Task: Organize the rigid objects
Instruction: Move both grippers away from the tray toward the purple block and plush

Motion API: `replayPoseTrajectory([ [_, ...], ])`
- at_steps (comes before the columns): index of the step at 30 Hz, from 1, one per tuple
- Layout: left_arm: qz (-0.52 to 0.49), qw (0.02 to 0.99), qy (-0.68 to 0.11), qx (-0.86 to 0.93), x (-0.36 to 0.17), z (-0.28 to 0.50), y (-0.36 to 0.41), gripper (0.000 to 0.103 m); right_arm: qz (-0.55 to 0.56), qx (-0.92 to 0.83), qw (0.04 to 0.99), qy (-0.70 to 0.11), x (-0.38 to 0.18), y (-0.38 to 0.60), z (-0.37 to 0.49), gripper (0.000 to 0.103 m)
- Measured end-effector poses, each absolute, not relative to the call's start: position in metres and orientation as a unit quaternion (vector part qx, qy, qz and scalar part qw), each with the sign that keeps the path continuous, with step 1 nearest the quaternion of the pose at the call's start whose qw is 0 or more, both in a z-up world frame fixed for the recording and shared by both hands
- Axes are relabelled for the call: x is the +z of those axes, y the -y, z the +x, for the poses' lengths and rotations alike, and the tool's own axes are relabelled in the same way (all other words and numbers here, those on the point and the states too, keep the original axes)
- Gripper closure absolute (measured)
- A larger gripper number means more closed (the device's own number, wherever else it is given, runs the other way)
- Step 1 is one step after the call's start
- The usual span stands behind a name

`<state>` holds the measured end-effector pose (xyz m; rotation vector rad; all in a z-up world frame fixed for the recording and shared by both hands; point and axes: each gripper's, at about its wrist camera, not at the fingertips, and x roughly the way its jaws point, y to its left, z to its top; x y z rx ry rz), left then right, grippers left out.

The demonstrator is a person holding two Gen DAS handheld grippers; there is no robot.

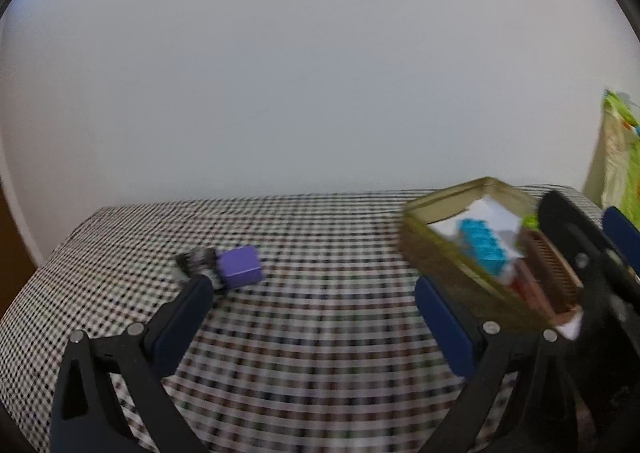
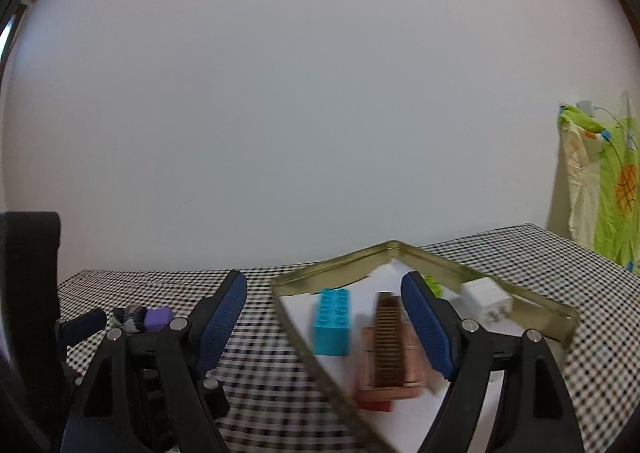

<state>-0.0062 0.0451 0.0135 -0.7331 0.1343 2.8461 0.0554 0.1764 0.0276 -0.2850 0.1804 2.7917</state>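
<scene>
A gold-rimmed tray [image 2: 392, 245] on the checked tablecloth holds a blue brick [image 2: 331, 323], a brown comb [image 2: 387, 337] lying on a copper-coloured box [image 2: 404, 381], a white cube [image 2: 488, 299] and a green brick [image 2: 434, 285]. My right gripper [image 2: 326, 309] hovers open above the tray's near corner, with nothing pressed between its pads. Further left a purple block [image 1: 240, 265] lies on the cloth beside a grey knitted bundle [image 1: 196, 263]. My left gripper [image 1: 312, 293] stands wide open and empty, its left finger [image 1: 188, 305] just short of the bundle. The tray [image 1: 416, 213] lies beyond its right finger.
A plain white wall rises behind the table. A green patterned cloth [image 2: 608, 189] hangs at the far right. The table's left edge [image 1: 52, 253] drops off near the purple block. Bare checked cloth [image 1: 320, 237] lies between the block and the tray.
</scene>
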Motion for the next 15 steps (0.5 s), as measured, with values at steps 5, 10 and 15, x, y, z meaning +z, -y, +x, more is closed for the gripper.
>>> replayPoseTrajectory([
  [5,-0.265,0.063,-0.036,0.961,0.007,-0.029,-0.016,0.001,-0.114,0.981,0.147,-0.058,0.026,-0.161,0.037,0.021],
  [10,-0.297,0.029,-0.01,0.954,-0.001,-0.055,0.013,0.001,-0.129,0.981,0.138,-0.051,0.023,-0.148,0.019,0.022],
  [15,-0.323,0.014,0.01,0.946,-0.009,-0.081,0.034,0.002,-0.135,0.982,0.127,-0.045,0.02,-0.131,0.009,0.022],
])
